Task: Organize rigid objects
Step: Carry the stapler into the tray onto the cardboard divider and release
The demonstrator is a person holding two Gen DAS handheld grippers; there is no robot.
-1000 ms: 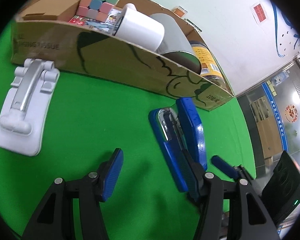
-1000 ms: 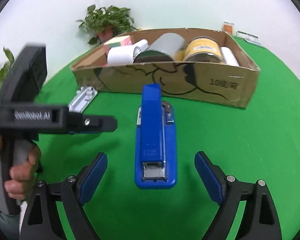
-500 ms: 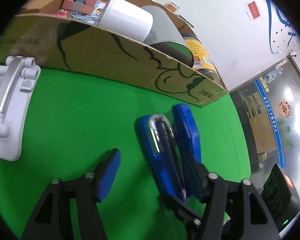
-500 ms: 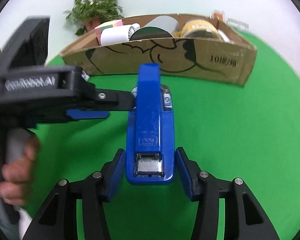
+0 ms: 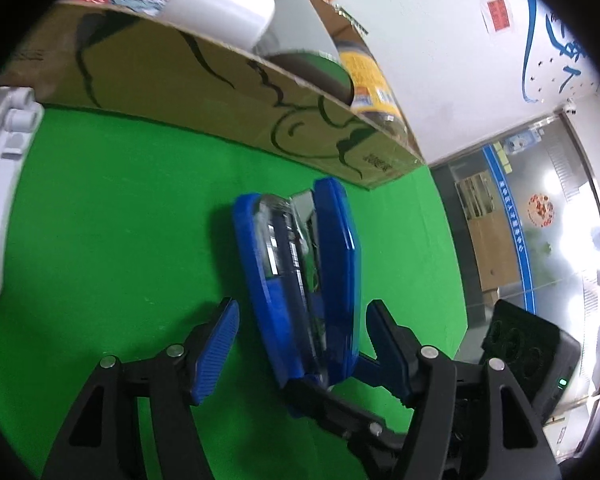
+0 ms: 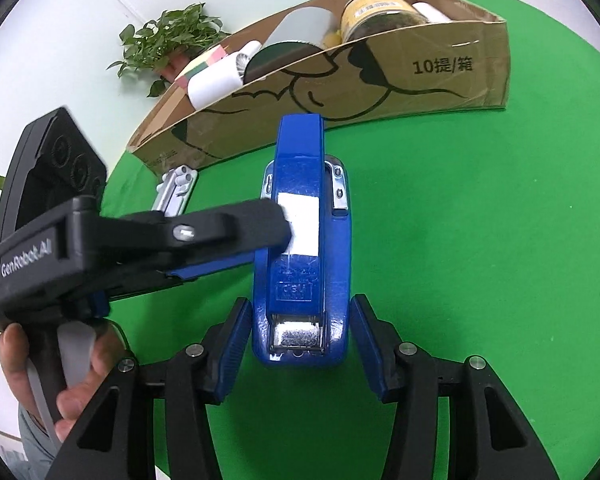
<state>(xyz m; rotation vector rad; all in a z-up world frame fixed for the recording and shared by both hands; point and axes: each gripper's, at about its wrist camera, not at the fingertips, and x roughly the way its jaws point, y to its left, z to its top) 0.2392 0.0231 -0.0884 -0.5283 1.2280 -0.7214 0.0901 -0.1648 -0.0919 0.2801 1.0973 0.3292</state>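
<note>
A blue stapler [image 6: 304, 248] is lifted off the green cloth. My right gripper [image 6: 298, 340] is shut on its front end, pads on both sides. In the left wrist view the stapler [image 5: 300, 280] stands between the fingers of my left gripper [image 5: 304, 344], which is open around its middle with gaps on both sides. In the right wrist view the left gripper's upper finger lies over the stapler's top. A cardboard box [image 6: 380, 92] behind it holds a white roll [image 6: 220, 80], a grey tape roll [image 6: 296, 40], a jar [image 6: 376, 12] and a cube.
A white and silver stand [image 5: 0, 184] lies on the green cloth at the left; it also shows in the right wrist view [image 6: 176, 188]. A potted plant [image 6: 168, 44] stands behind the box. The table edge and a glass door are at the right in the left wrist view.
My right gripper closed on the stapler's front end and lifted it. My left gripper moved in around the stapler's middle, still open.
</note>
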